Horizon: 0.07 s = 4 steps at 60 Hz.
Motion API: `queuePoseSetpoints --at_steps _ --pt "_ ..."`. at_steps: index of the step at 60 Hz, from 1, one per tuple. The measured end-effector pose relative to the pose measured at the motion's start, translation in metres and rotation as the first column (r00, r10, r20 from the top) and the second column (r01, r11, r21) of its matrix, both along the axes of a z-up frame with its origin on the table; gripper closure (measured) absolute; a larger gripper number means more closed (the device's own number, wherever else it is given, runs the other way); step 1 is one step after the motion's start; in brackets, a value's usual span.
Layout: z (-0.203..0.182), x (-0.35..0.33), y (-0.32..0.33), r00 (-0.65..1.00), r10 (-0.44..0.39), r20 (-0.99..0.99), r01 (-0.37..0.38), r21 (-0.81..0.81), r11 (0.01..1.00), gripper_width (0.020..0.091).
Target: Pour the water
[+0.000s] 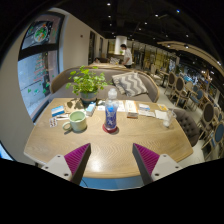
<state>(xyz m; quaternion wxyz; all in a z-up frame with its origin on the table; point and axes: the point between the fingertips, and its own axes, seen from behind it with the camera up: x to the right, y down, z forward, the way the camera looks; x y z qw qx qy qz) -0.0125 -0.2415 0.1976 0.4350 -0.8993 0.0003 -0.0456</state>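
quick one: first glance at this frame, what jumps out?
Probably the clear water bottle with a blue label, standing upright on a round coaster mid-table, ahead of the open gripper and not between its fingers. Next, the green mug just beside the bottle, and the leafy potted plant behind the mug at the wooden table's far edge.

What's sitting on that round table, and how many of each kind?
Bottle: 1
Green mug: 1
Clear glass: 1
Potted plant: 1
Total: 4, not counting the flat papers or books, which I can't tally.
The hand-held gripper is open, short of all of them.
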Motion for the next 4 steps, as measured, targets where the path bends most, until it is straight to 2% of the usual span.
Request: queuePoseSetpoints --at_steps 4 --pt "0.0023 0.0000 0.0025 1.000 -0.002 -0.004 0.002 0.003 1.000 0.0248"
